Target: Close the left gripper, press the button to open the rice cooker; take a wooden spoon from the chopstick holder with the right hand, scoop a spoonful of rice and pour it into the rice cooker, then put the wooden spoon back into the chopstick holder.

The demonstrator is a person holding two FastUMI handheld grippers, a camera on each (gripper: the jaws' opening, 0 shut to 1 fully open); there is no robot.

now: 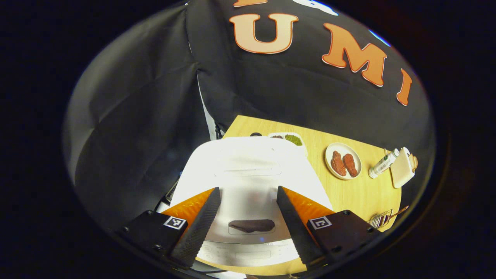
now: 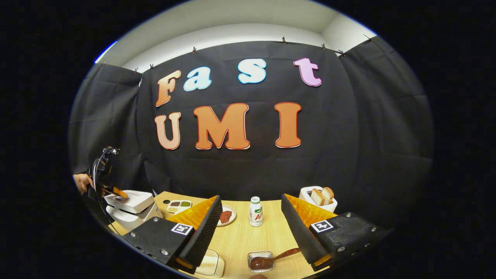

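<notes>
Rice cooker (image 1: pixel 248 174) sits on tabletop (image 1: pixel 360 193) at its left end, lid down, directly under left gripper (image 1: pixel 248 217). Dark button (image 1: pixel 252 225) on lid front, lying between the spread fingers, long axis crosswise to them. Left gripper wide open, holding nothing; needs closing before pressing down. Right gripper (image 2: pixel 250 228) also wide open, empty, well apart from cooker, hovering over middle of tabletop. Wooden spoon (image 2: pixel 271 259) resting in small glass dish (image 2: pixel 261 261) just below right gripper, handle pointing right. Left is nearer the button.
</notes>
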